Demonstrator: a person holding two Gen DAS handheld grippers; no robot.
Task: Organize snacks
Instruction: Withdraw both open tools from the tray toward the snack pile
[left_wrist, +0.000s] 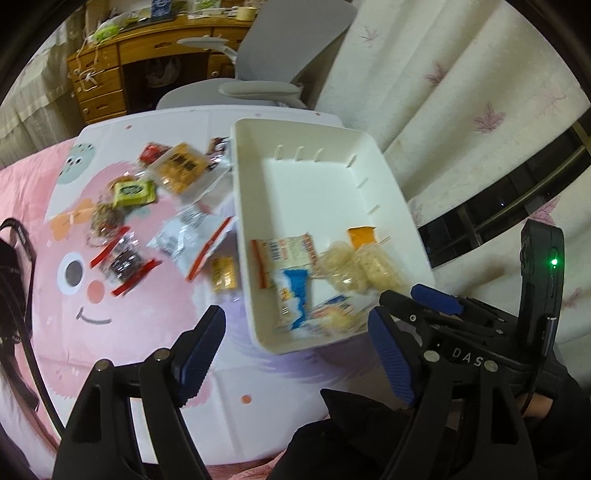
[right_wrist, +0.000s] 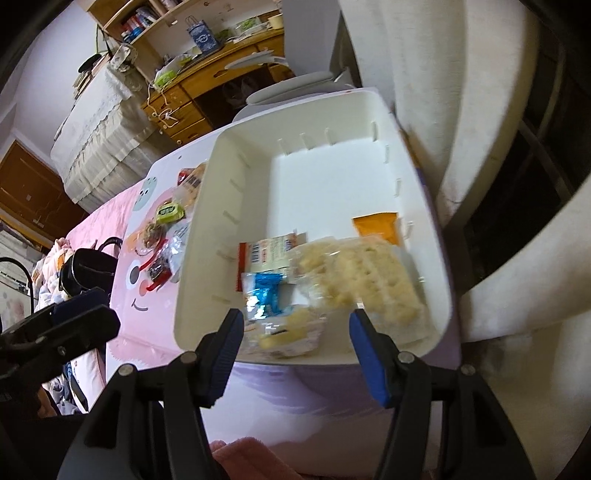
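Bedroom, wooden desk (left_wrist: 122, 62) | cartoon table (left_wrist: 110, 295), white bin (left_wrist: 332, 177) | both grippers spread, empty

The bin (left_wrist: 391, 199) looks like smooth, matt white plastic. Snack packets (left_wrist: 177, 240) beside it are glossy, crinkled film, some clear. The printed table (left_wrist: 147, 332) top is smooth with a slight sheen. Each claw (right_wrist: 295, 339) has matt black plastic arms with ribbed blue pads (right_wrist: 369, 354). The far desk (left_wrist: 110, 66) is varnished wood.
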